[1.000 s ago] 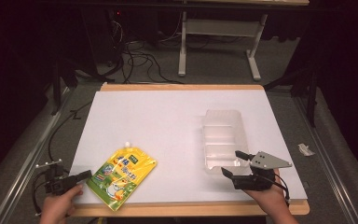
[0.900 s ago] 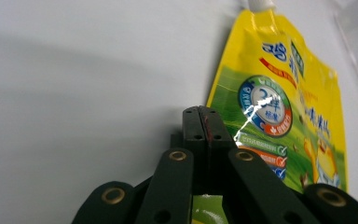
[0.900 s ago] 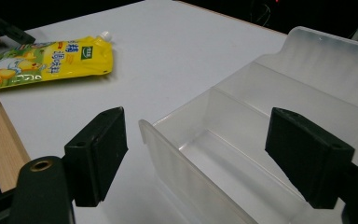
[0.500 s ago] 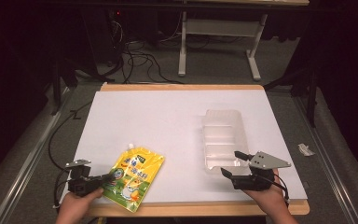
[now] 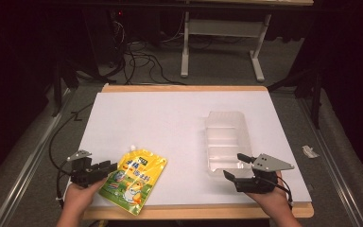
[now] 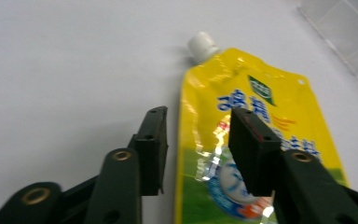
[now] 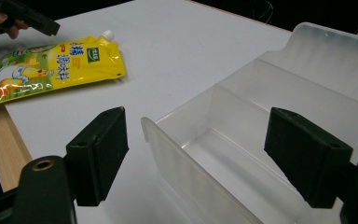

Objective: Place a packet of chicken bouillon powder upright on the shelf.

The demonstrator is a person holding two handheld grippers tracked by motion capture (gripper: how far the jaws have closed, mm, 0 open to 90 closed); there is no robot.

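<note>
Left gripper [image 5: 105,169], near left edge of the table [image 5: 170,118], held in the person's left hand [image 5: 78,196]. Its jaws have just been opening and now stand apart. In the left gripper view one jaw sits over the white surface just beside the pouch's edge and the other over the pouch's printed face; whether that jaw touches the film cannot be told, as the picture is soft there.

Yellow pouch [image 5: 133,180], lying flat at the near left of the table, its lower corner reaching over the wooden front edge [image 5: 194,212]. White screw cap [image 6: 202,45] at the far corner, pointing away from the person. Green and blue print on the face, with a small green badge near the top.

Right gripper [image 5: 234,168], near right of the table, held in the person's right hand [image 5: 275,201]. Jaws wide apart, clamped on nothing. In the right gripper view they straddle the near end wall of the tray, one jaw outside it over the table, the other over the tray's inside. A grey three-cornered plate [image 5: 273,163] rides on top.

Clear plastic tray [image 5: 227,142], right of centre, long side running away from the person, divided by cross walls into compartments. Well apart from the pouch.

Beyond the table: dark floor, loose cables [image 5: 142,52], a white desk frame [image 5: 222,33].
</note>
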